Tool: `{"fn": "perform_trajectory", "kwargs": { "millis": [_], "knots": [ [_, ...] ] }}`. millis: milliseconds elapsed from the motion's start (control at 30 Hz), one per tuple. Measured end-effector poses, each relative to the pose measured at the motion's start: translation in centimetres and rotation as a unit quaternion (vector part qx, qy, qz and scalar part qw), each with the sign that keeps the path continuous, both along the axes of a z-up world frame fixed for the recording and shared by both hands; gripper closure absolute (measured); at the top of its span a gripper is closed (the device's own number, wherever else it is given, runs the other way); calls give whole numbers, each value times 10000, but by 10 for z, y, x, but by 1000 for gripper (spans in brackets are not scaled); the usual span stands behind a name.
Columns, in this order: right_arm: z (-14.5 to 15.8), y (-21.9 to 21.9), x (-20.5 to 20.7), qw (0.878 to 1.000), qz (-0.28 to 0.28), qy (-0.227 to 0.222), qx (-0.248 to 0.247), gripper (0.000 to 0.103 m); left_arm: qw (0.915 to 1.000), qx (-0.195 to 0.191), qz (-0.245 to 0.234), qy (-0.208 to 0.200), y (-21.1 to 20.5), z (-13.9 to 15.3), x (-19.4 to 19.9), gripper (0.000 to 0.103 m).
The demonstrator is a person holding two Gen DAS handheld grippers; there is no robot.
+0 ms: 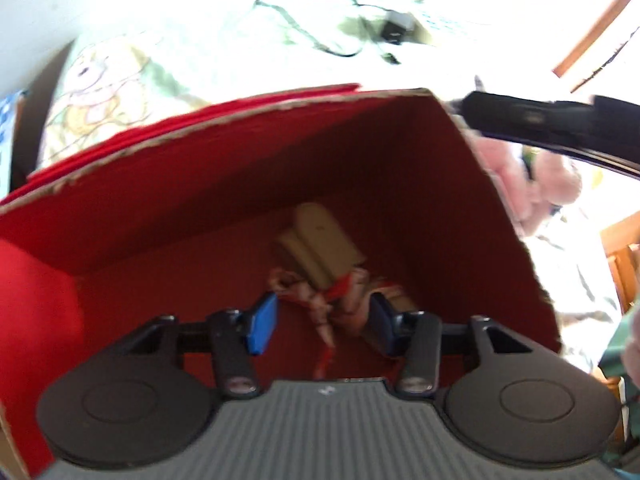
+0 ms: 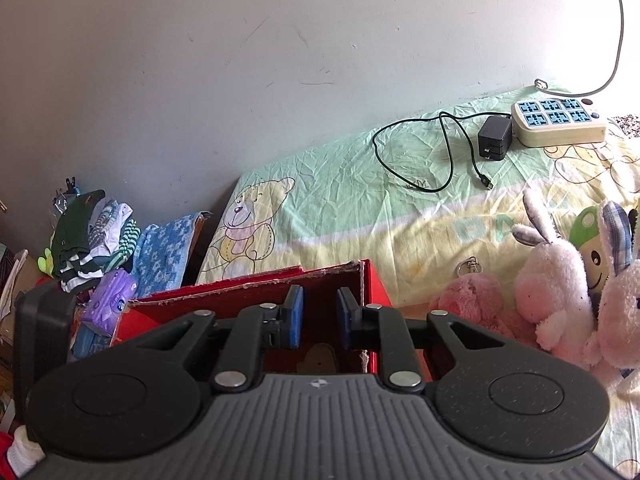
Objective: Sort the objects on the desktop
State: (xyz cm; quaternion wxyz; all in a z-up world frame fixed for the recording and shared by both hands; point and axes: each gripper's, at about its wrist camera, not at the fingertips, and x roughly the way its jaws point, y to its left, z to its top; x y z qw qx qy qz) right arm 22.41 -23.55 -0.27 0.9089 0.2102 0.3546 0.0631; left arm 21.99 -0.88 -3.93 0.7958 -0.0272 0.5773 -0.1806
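A red cardboard box (image 1: 240, 168) stands open on the bed sheet. On its floor lie a beige flat object (image 1: 320, 240) and a red-and-white patterned cord or cloth (image 1: 316, 300). My left gripper (image 1: 322, 326) hangs over the box, pointing steeply down into it. Its blue pads are apart and grip nothing; the cord lies below them. My right gripper (image 2: 320, 316) hovers just behind the box (image 2: 374, 284), its pads a small gap apart with nothing between them. Through that gap the beige object (image 2: 320, 356) shows.
Pink plush rabbits (image 2: 552, 292) and a green mushroom toy (image 2: 592, 240) sit right of the box. A power strip (image 2: 560, 120), a black charger (image 2: 494, 138) with its cable and a key clip (image 2: 470, 266) lie on the sheet. Folded clothes (image 2: 92, 236) and a purple tissue pack (image 2: 108, 304) are at the left.
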Motion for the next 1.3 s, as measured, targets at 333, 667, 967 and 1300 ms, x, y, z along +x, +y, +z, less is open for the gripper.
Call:
{"fn": "perform_trajectory", "kwargs": {
  "millis": [333, 667, 967, 1300],
  "knots": [
    [-2, 0, -1, 10000, 21, -67, 29, 82, 9971, 473, 151, 581, -1, -53, 40, 74],
    [-4, -3, 0, 9999, -38, 27, -107, 80, 9973, 292, -149, 657, -28, -57, 53, 76],
    [-5, -8, -2, 9999, -93, 46, 14, 80, 9977, 341, -91, 572, -31, -56, 55, 79],
    [-6, -10, -3, 9997, -184, 26, 145, 80, 9982, 336, -495, 8, -47, -39, 57, 78]
  ]
}}
